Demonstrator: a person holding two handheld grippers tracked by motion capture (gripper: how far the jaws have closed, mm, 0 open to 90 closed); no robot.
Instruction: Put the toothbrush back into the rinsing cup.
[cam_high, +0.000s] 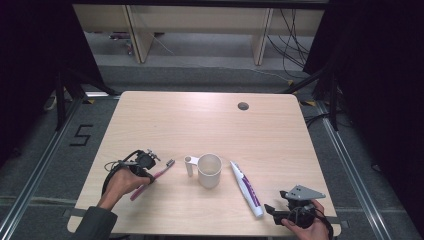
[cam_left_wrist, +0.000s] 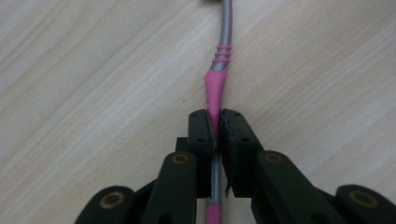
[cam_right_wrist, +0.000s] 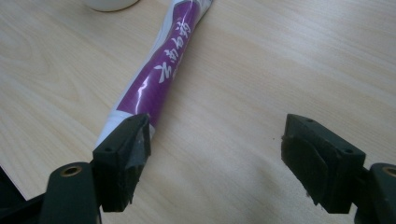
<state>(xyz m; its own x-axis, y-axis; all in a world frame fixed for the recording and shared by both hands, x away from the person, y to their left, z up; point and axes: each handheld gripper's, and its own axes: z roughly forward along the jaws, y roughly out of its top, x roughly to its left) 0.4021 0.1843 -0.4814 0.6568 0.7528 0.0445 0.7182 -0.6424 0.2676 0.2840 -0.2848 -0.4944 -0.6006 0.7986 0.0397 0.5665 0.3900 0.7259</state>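
Observation:
A pink and grey toothbrush (cam_high: 159, 174) lies slanted on the table's front left, head toward a white mug (cam_high: 209, 170). My left gripper (cam_high: 148, 176) is shut on its pink handle; in the left gripper view the toothbrush (cam_left_wrist: 215, 88) runs up from between the two pads (cam_left_wrist: 202, 130), which press on both its sides. A purple and white toothpaste tube (cam_high: 246, 187) lies right of the mug. My right gripper (cam_high: 272, 211) rests at the front right edge, open, with its left jaw just over the tube's (cam_right_wrist: 161, 79) flat end and nothing between its jaws.
The mug's handle (cam_high: 189, 165) points left, toward the brush head. A round cable hole (cam_high: 243, 106) sits near the table's far edge. The wooden table (cam_high: 210, 125) is bare behind the mug. Dark stands and cables flank the table on the floor.

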